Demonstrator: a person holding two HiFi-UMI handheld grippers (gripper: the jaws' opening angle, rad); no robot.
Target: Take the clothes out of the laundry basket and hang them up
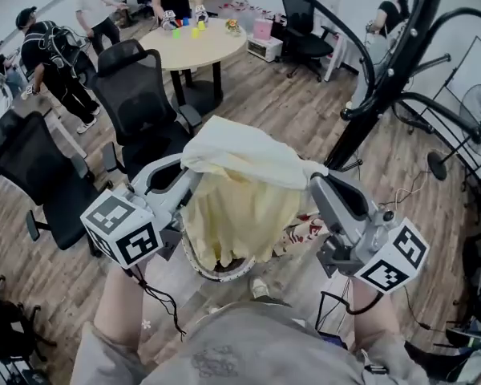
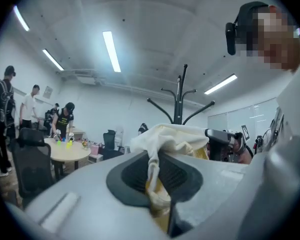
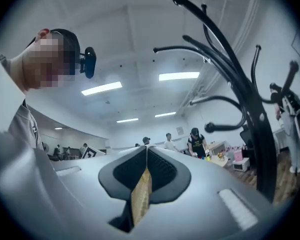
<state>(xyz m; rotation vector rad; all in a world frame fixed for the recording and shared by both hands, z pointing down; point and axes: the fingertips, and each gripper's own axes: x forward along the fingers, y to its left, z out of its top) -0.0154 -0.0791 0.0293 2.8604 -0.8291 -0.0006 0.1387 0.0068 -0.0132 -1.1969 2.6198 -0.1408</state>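
Observation:
A pale yellow garment (image 1: 240, 191) hangs stretched between my two grippers, held up over the wooden floor. My left gripper (image 1: 186, 173) is shut on its left top edge, where a cream fold (image 2: 162, 139) bunches over the jaws. My right gripper (image 1: 317, 181) is shut on the right edge, with a yellow strip of cloth (image 3: 140, 196) pinched between the pads. The laundry basket (image 1: 224, 275) shows only as a rim under the hanging cloth. The black coat rack (image 1: 385, 79) stands just to the right, its hooks (image 3: 210, 59) close to the right gripper.
Two black office chairs (image 1: 136, 95) stand at the left. A round table (image 1: 196, 42) with several people around it is farther back. A standing fan (image 1: 473, 119) and cables on the floor (image 1: 401, 195) lie at the right, beyond the rack's base.

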